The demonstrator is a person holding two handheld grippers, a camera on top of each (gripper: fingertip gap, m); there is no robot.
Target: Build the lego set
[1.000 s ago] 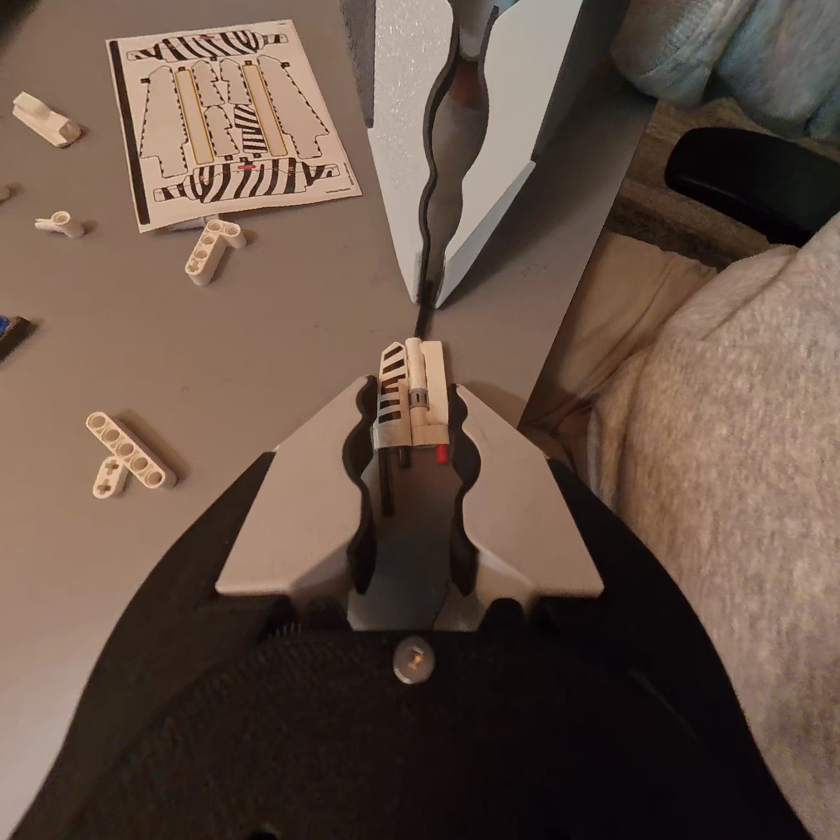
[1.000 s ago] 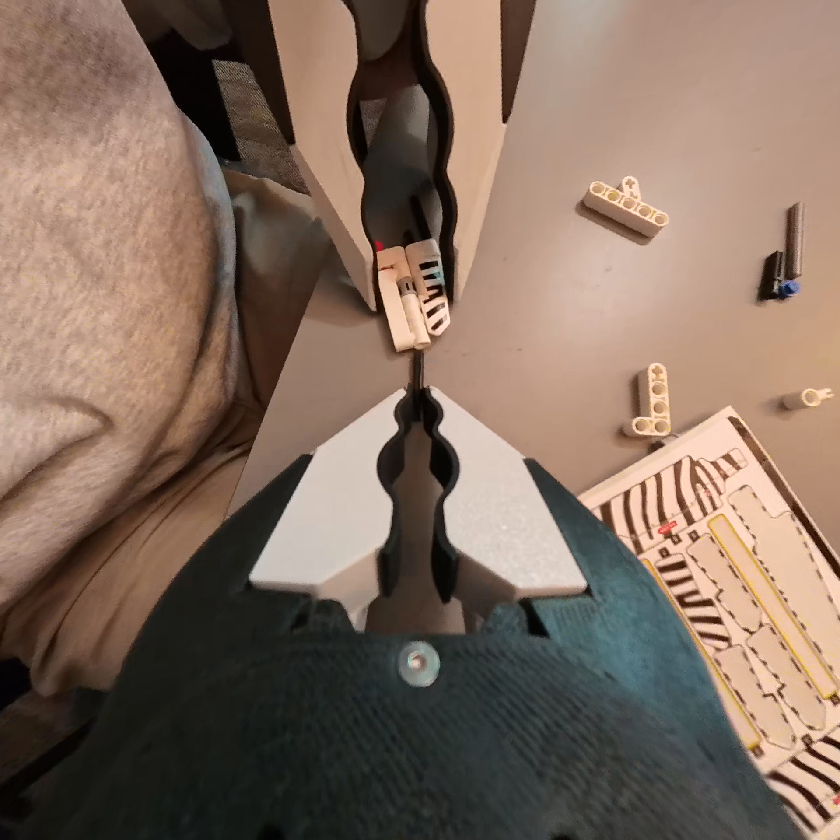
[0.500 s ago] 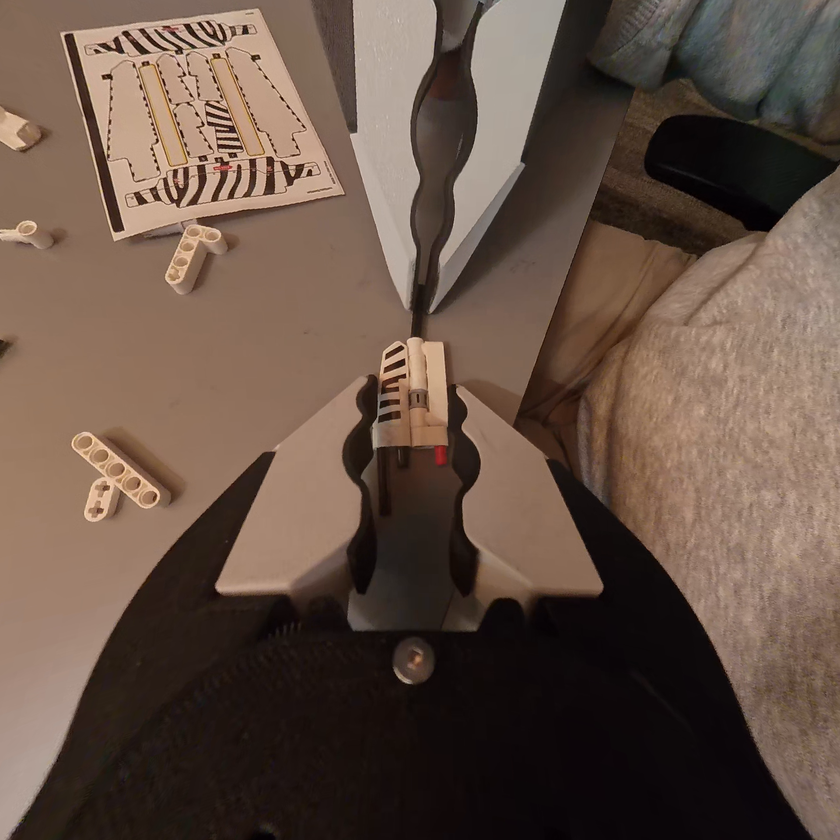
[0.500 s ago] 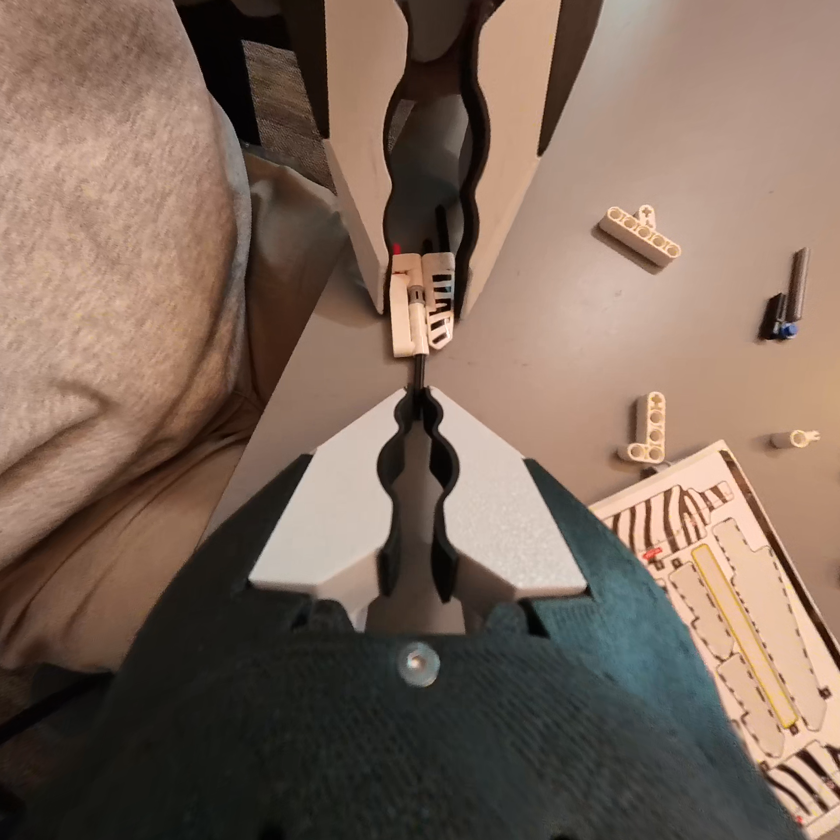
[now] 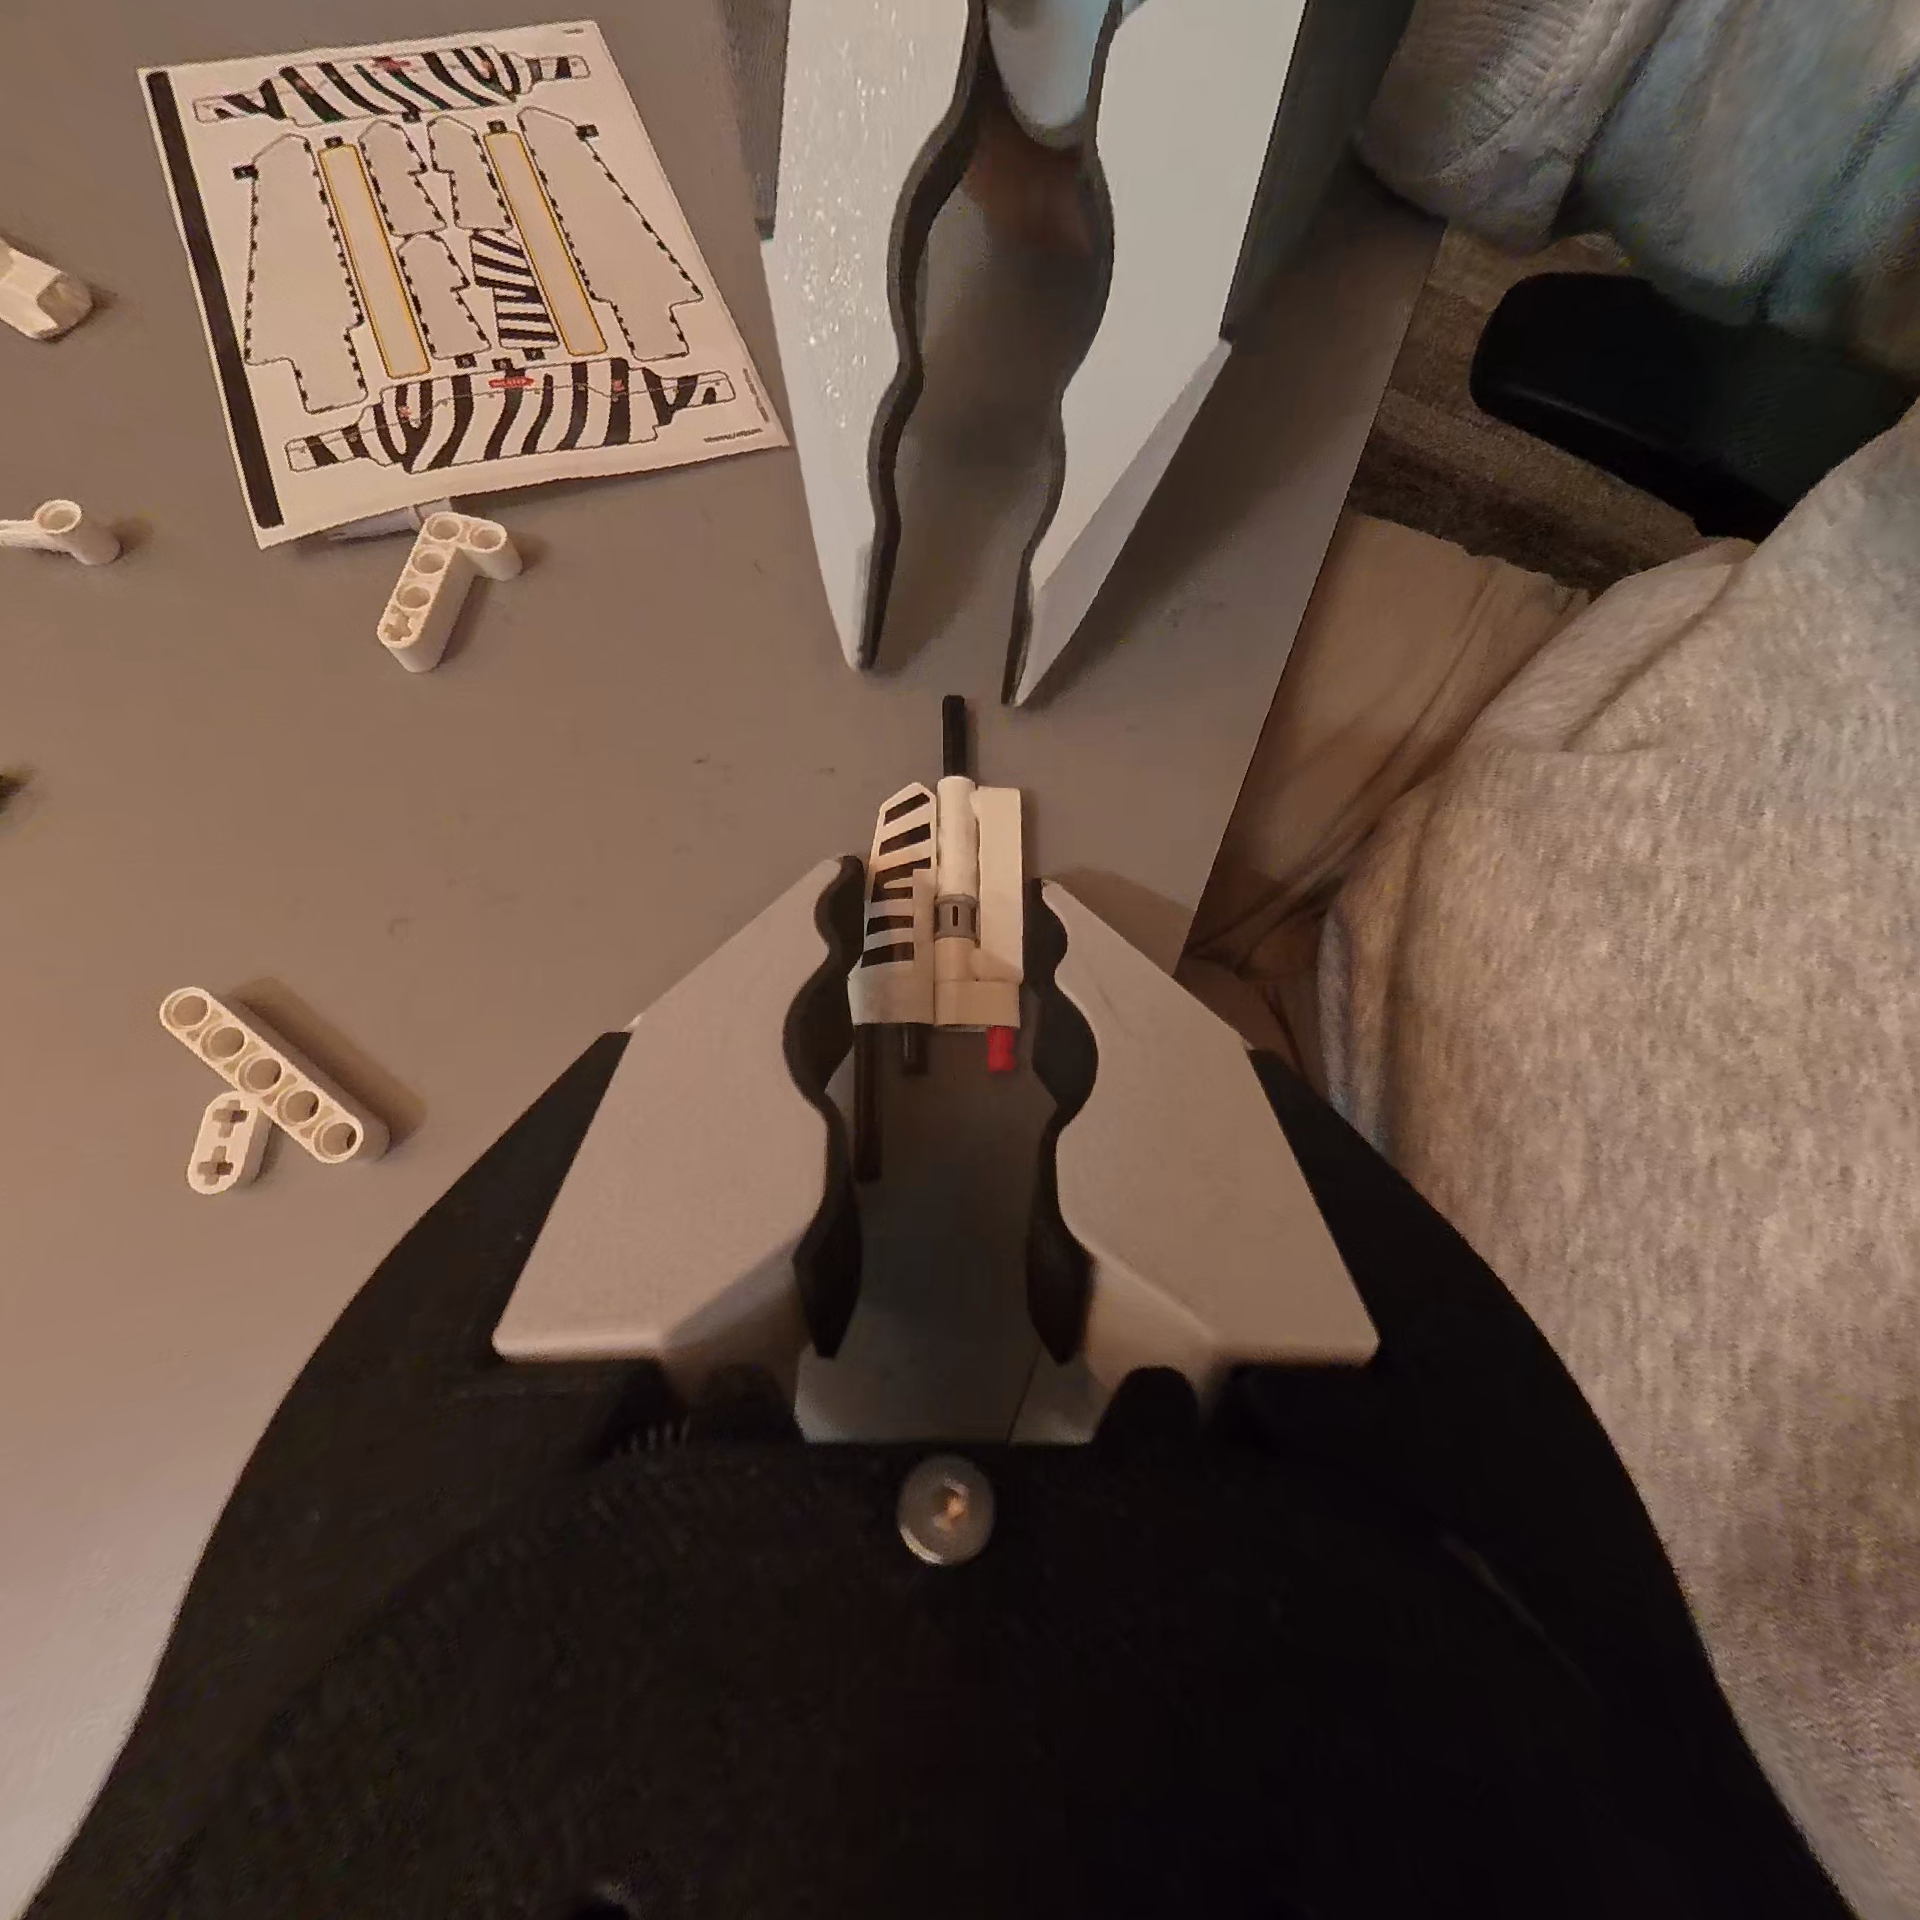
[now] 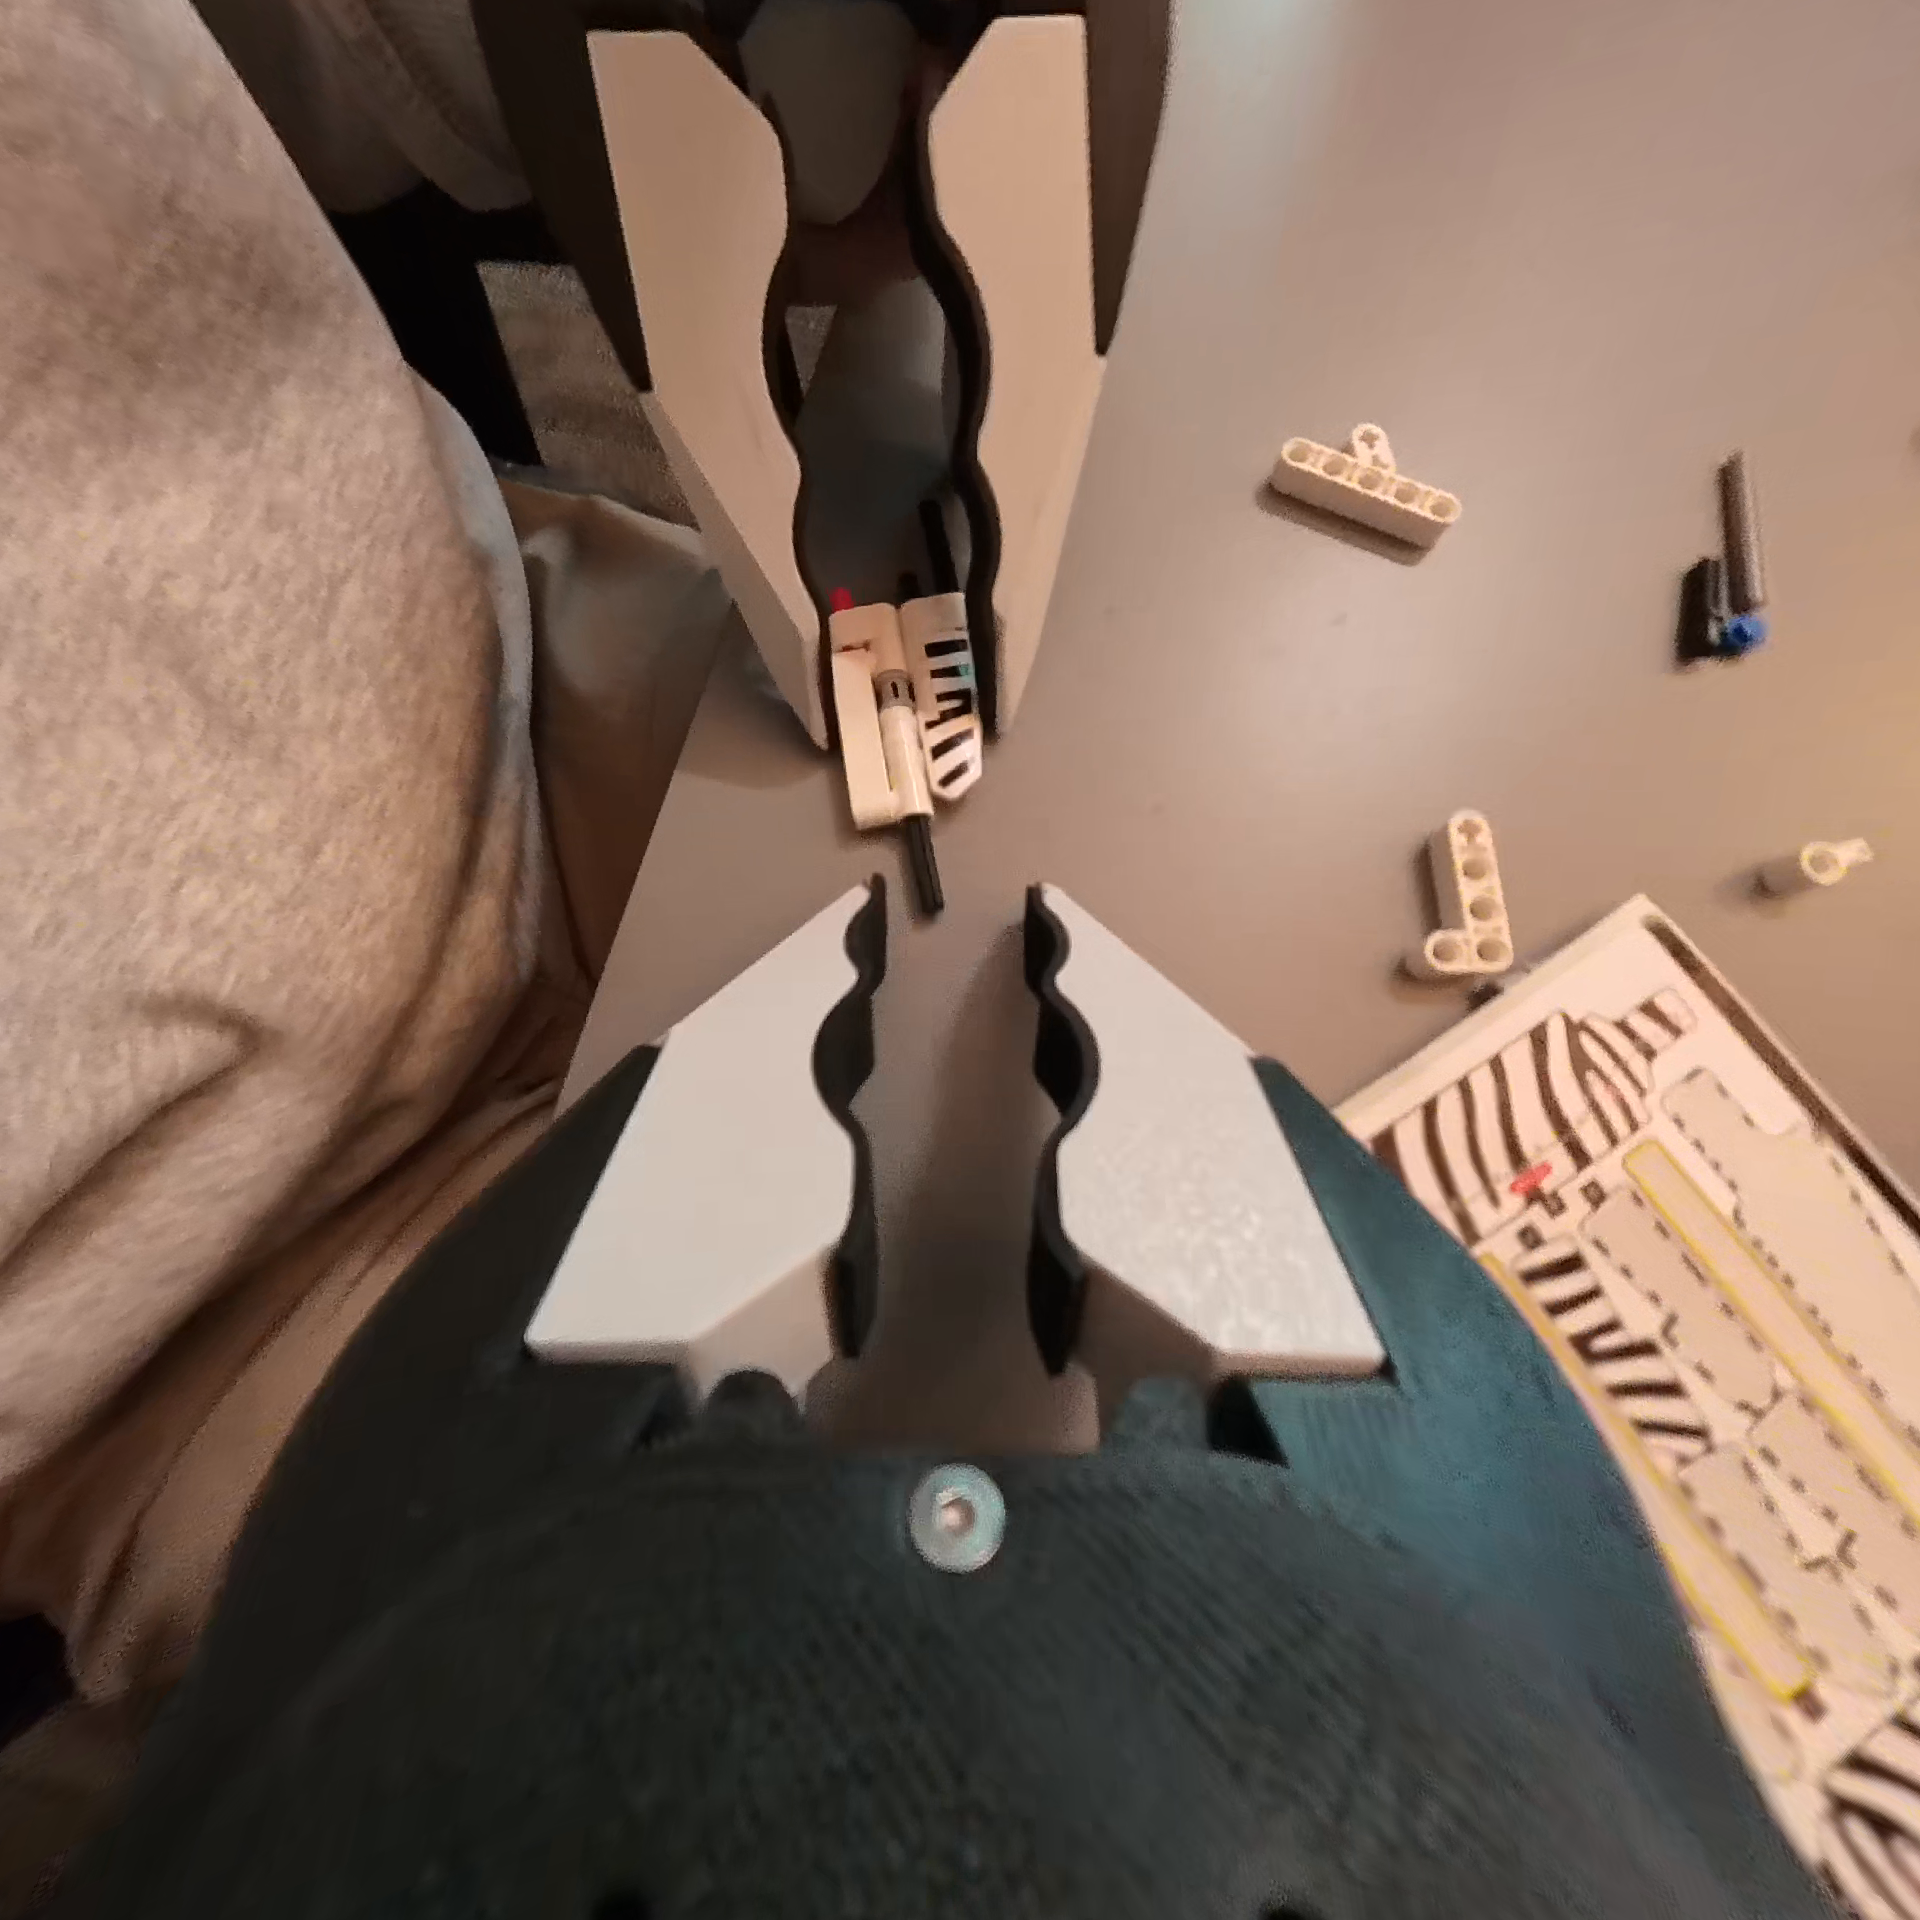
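Note:
My left gripper [image 5: 940,883] is shut on a small white lego assembly [image 5: 951,904] with a zebra-striped panel, a red pin and a black axle [image 5: 953,732] that sticks out of its front. In the right wrist view the same assembly [image 6: 909,712] sits between the left gripper's fingertips, with the axle [image 6: 925,868] pointing at my right gripper [image 6: 951,894]. My right gripper is open and empty, its tips just short of the axle's end. It also shows in the left wrist view [image 5: 940,665], open, facing the assembly.
On the grey table [image 5: 582,790] lie a zebra sticker sheet [image 5: 447,270], a white L-beam [image 5: 436,587], a straight white beam [image 5: 275,1075] with a short piece [image 5: 223,1143], and a small connector [image 5: 62,530]. Dark pins [image 6: 1725,577] lie far right. The table edge and a person's grey-clad lap [image 5: 1621,1039] are alongside. The tips of both grippers are at nearly the same place.
My right gripper was shut on the black axle's tip. It has opened and drawn back a little, leaving the axle in the assembly. The left gripper still holds the assembly.

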